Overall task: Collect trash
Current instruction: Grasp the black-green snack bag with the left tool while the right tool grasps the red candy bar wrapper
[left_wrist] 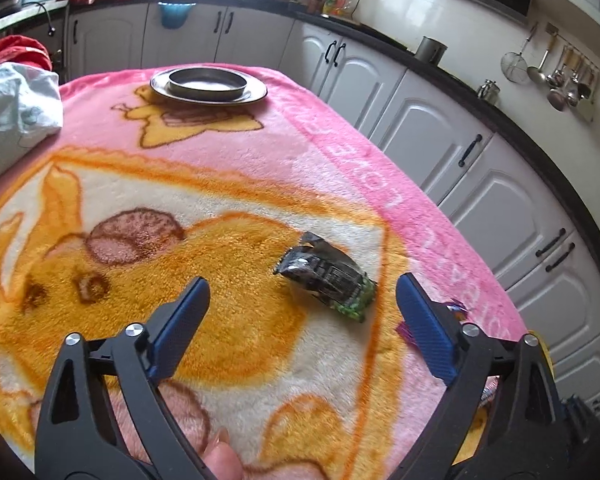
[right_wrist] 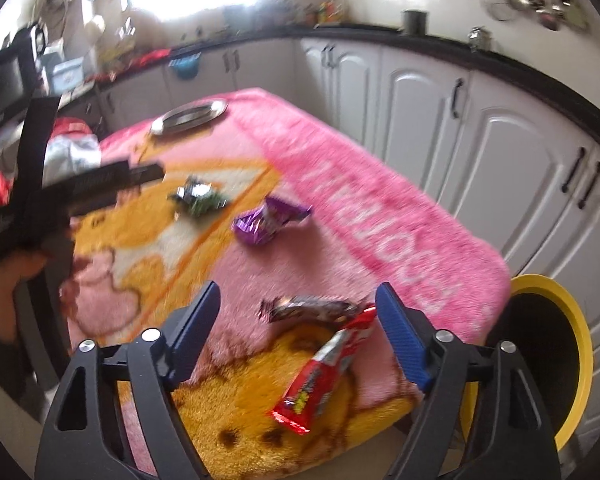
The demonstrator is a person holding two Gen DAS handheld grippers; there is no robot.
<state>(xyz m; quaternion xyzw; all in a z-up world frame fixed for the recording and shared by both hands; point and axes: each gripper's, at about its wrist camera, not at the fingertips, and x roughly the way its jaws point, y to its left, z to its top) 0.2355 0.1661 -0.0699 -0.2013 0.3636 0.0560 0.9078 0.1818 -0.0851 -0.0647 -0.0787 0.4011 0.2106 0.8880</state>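
A crumpled black-and-green wrapper lies on the pink and orange blanket, just ahead of my left gripper, which is open with its blue pads on either side and apart from it. In the right wrist view the same wrapper lies farther back, near a purple wrapper. My right gripper is open above a dark brown wrapper and a red wrapper, touching neither. The left gripper's black body shows at the left, held by a hand.
A yellow-rimmed bin with a dark inside stands beside the table's right corner. A metal plate with a bowl sits at the far end of the blanket. A white bundle of cloth lies at the left. White cabinets line the room.
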